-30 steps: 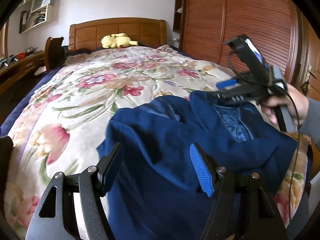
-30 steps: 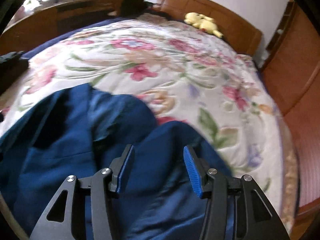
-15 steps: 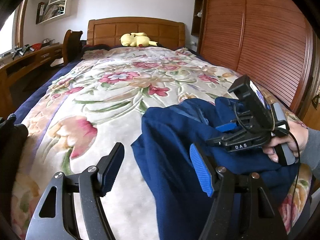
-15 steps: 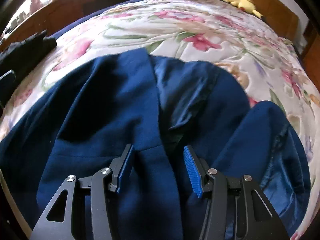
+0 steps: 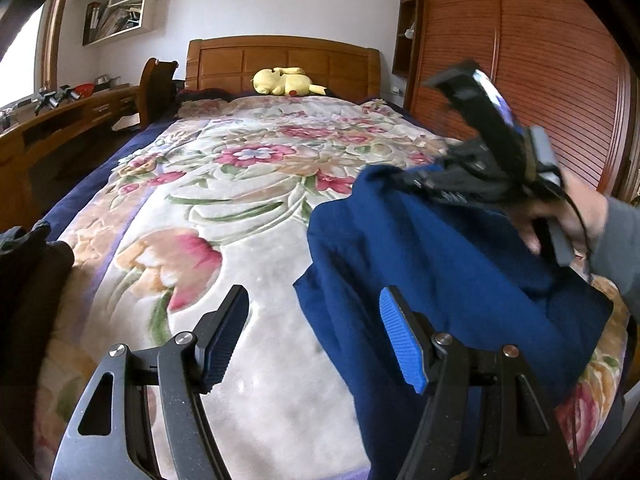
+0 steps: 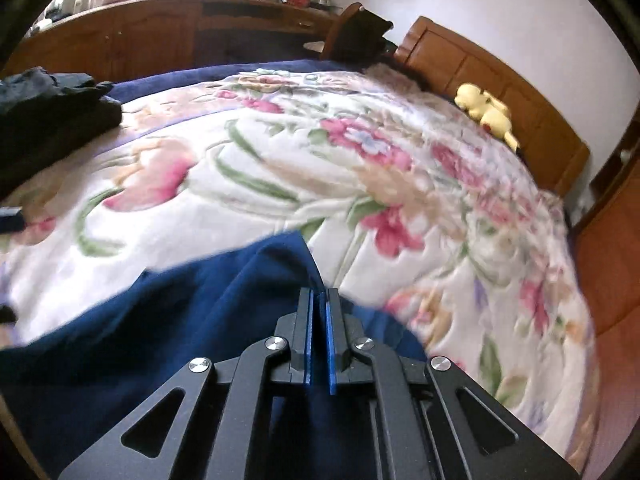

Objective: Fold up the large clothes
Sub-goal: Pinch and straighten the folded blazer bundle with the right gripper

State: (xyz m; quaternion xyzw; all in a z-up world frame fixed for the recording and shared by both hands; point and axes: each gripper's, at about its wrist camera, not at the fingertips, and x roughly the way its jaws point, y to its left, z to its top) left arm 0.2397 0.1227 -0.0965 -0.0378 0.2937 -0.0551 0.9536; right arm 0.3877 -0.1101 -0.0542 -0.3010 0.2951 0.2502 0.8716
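Observation:
A large dark blue garment (image 5: 440, 264) lies bunched on the right side of the floral bed blanket (image 5: 240, 200). My right gripper (image 6: 319, 294) is shut, its blue pads pinching a raised fold of the blue garment (image 6: 180, 312). In the left wrist view a hand holds that right gripper (image 5: 404, 178) at the garment's upper edge, and the cloth hangs from it. My left gripper (image 5: 314, 300) stands open low over the blanket. Its right finger is in front of the garment's left edge, and nothing is between the pads.
Black clothing (image 5: 24, 264) is piled at the bed's left edge, also black clothing (image 6: 48, 108). A yellow plush toy (image 5: 284, 82) lies by the wooden headboard. A wooden wardrobe (image 5: 540, 80) lines the right side; a desk (image 5: 60, 116) and chair (image 5: 156, 88) stand left.
My right gripper has closed from half open onto a fold of the blue garment and pulled it up and to the right. More bare blanket shows under my left gripper.

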